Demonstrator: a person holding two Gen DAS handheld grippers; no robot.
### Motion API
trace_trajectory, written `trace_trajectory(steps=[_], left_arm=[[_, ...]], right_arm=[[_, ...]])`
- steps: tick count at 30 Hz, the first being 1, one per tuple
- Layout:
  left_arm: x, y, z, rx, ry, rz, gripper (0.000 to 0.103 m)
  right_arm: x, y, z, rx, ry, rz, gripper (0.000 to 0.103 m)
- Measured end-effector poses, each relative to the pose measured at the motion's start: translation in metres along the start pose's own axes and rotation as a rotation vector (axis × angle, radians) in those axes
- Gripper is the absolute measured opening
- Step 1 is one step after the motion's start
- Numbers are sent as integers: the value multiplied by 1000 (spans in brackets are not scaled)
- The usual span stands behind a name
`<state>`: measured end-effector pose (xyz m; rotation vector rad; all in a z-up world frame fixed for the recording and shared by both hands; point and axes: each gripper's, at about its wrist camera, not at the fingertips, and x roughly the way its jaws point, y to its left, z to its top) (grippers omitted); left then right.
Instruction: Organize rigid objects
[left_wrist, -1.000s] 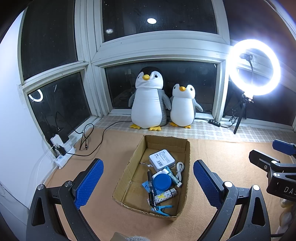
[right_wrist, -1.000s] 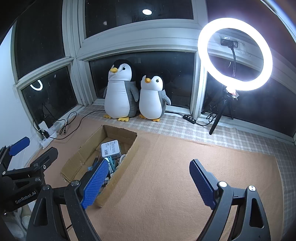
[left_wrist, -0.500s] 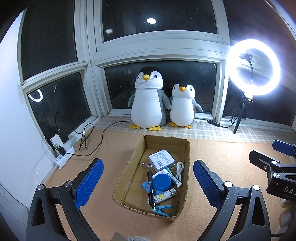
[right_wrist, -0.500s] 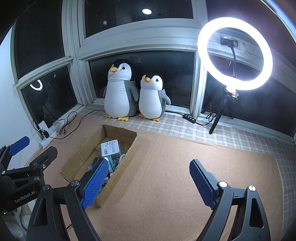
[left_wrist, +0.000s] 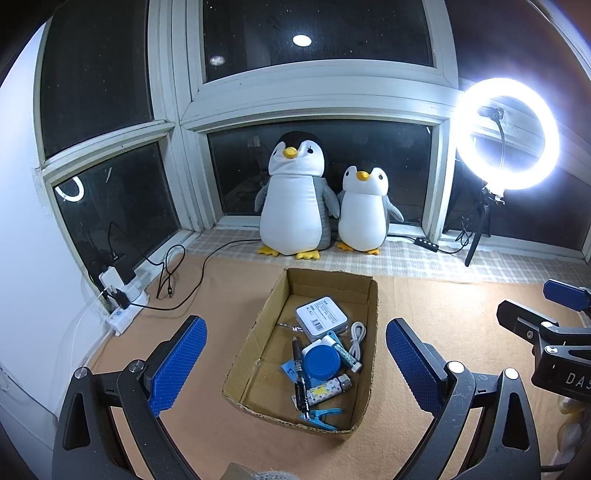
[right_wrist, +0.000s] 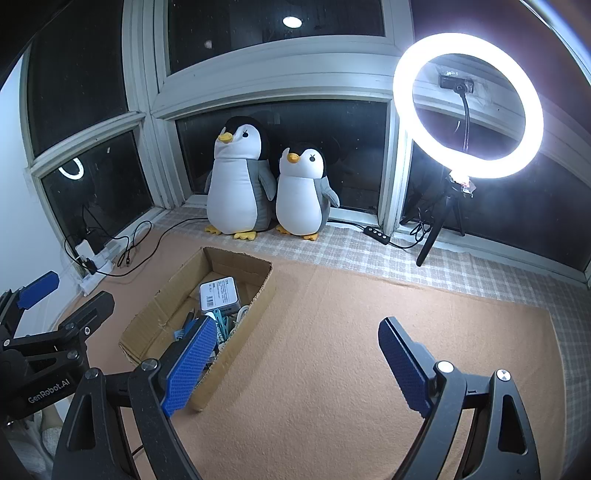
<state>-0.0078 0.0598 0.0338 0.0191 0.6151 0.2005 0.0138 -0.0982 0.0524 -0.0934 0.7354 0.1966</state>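
A shallow cardboard box (left_wrist: 255, 332) (right_wrist: 258, 295) lies on the tan mat. Inside it are a white labelled case (left_wrist: 320, 315) (right_wrist: 218, 291), a white cable (left_wrist: 357, 332), a blue round lid (left_wrist: 322, 363), a black pen (left_wrist: 297, 365), a battery (left_wrist: 345, 356), a patterned lighter (left_wrist: 328, 390) and a blue clip (left_wrist: 320, 414). My left gripper (left_wrist: 295, 362) hovers open over the box's near end, nothing between its blue pads. My right gripper (right_wrist: 295, 358) is open above bare mat, right of the box, empty. Its left pad (right_wrist: 188, 365) hides part of the contents.
Two plush penguins (left_wrist: 293, 199) (left_wrist: 364, 210) stand on the checked sill cloth behind the box. A lit ring light on a tripod (right_wrist: 467, 103) is at the back right. A power strip with cables (left_wrist: 122, 295) lies at the left wall. Bare mat (right_wrist: 369, 314) stretches right of the box.
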Motion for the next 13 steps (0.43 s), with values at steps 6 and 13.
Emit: trace_trajectory(steps=[6,13], left_arm=[[0,-1,0,0,0,-1,99],[1,-1,-2,2,3,-6,99]], right_arm=[[1,0,-3,0,2,-1,87],[1,-3,-7,2,6,-1,87]])
